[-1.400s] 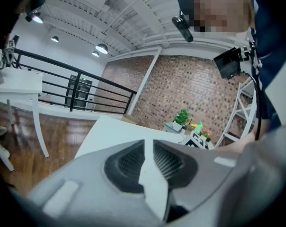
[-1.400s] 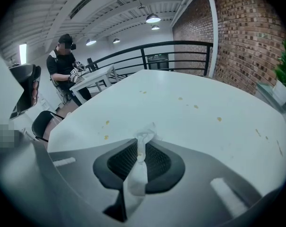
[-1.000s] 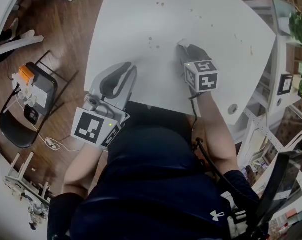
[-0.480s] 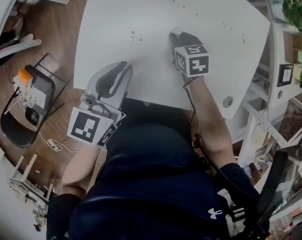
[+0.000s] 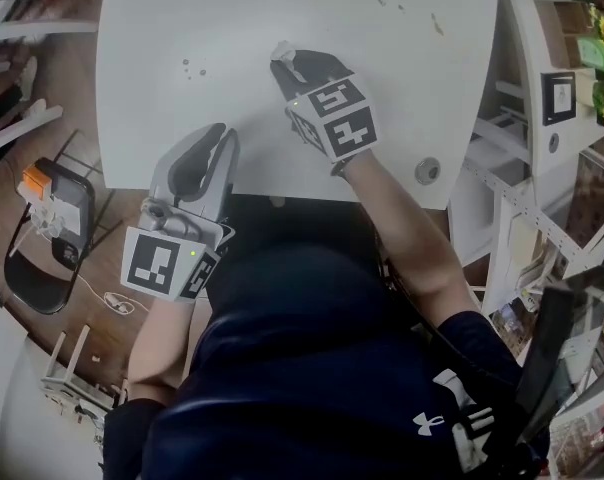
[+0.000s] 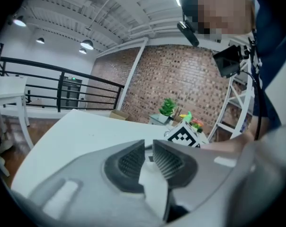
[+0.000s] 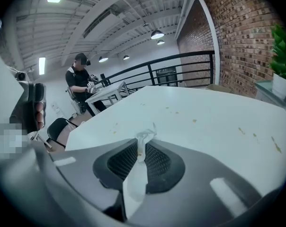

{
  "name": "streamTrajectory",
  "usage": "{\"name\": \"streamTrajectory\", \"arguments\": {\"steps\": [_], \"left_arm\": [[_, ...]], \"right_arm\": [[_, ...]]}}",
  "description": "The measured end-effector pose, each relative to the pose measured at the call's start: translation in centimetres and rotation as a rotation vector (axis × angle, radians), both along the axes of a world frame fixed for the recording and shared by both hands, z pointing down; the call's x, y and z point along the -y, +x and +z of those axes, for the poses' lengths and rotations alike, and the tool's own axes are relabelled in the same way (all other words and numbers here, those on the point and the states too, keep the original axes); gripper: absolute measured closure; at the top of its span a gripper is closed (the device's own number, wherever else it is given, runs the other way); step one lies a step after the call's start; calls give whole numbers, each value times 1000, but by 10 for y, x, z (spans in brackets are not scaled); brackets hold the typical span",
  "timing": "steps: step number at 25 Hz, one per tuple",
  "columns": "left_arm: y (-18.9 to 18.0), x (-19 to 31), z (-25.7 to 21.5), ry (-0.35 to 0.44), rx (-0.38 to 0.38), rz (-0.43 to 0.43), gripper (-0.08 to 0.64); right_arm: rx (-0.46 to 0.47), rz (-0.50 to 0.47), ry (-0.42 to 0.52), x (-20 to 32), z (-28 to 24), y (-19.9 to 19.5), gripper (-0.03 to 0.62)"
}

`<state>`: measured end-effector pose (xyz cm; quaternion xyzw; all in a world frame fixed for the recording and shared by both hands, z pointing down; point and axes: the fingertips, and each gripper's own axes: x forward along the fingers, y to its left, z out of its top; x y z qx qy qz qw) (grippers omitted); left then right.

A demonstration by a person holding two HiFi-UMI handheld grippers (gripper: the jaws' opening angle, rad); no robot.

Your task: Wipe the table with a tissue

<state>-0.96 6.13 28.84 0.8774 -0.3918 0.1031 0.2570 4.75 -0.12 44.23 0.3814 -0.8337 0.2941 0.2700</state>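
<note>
Tightly, the right gripper [image 7: 143, 143] clamps the tissue [image 7: 136, 179] between its jaws, tuft past the tips; left gripper [image 6: 149, 144] clenched.

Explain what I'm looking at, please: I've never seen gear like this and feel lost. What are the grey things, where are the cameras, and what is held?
There is no robot here. A person holds a hand-worked two-jaw gripper in each hand, each carrying a marker cube. The top-down picture comes from a camera on the person's head: the left gripper shows at its left, the right gripper further right. The other two pictures come from cameras riding on each gripper, looking along its jaws. Below lies a white table with small brownish specks. The right jaws are shut on a tissue, held over the table. The left jaws are closed too, with a white strip, perhaps tissue, between them.
</note>
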Motion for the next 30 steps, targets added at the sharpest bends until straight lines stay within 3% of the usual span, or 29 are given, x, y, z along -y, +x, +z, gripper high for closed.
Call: {"name": "streamTrajectory", "arguments": {"steps": [9,21,30], "left_arm": [[-2,-2,-5,10,-17,-9,508],[-135,17,9,-16,-33,-122,508],[-197,23,17,-28,-60,-178,508]], "right_arm": [[-19,-11,-9,-5,-1,5,549],[-93,-102,-57,-5,26,-95,549],[-175,-114,-73,-2,45,-129,549]]}}
